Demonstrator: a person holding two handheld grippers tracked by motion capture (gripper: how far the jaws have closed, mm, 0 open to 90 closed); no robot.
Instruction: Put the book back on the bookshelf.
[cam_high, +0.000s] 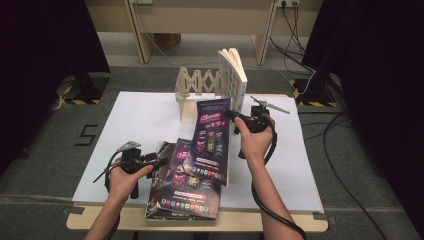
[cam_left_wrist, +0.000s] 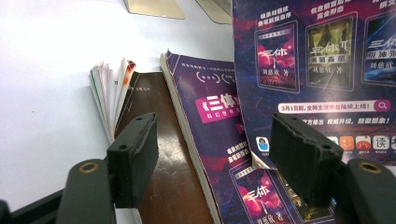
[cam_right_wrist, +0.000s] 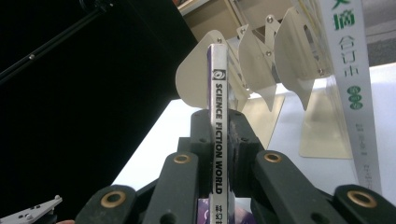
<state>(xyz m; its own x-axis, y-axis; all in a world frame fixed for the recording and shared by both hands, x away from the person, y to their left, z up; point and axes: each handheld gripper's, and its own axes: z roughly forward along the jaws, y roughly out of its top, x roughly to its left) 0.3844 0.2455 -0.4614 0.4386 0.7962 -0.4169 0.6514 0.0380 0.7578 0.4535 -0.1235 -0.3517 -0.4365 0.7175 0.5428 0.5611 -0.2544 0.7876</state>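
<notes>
A purple magazine (cam_high: 212, 142) stands upright on its lower edge at the middle of the white table (cam_high: 135, 120). My right gripper (cam_high: 231, 116) is shut on its spine near the top. In the right gripper view the spine (cam_right_wrist: 218, 88) reads "SCIENCE FICTION WORLD" and is pinched between the jaws of the right gripper (cam_right_wrist: 219, 122). My left gripper (cam_high: 163, 161) is open, level above a flat stack of magazines (cam_high: 187, 192) at the front edge. In the left gripper view the left gripper (cam_left_wrist: 215, 135) has its jaws wide apart over the top magazine (cam_left_wrist: 210, 116), gripping nothing.
A cream folding book rack (cam_high: 192, 90) stands at the back of the table, with a white book (cam_high: 234, 75) upright in its right end. Its dividers (cam_right_wrist: 201, 79) and that white book (cam_right_wrist: 348, 70) lie just beyond the held magazine. A brown book (cam_left_wrist: 159, 140) sits under the stack.
</notes>
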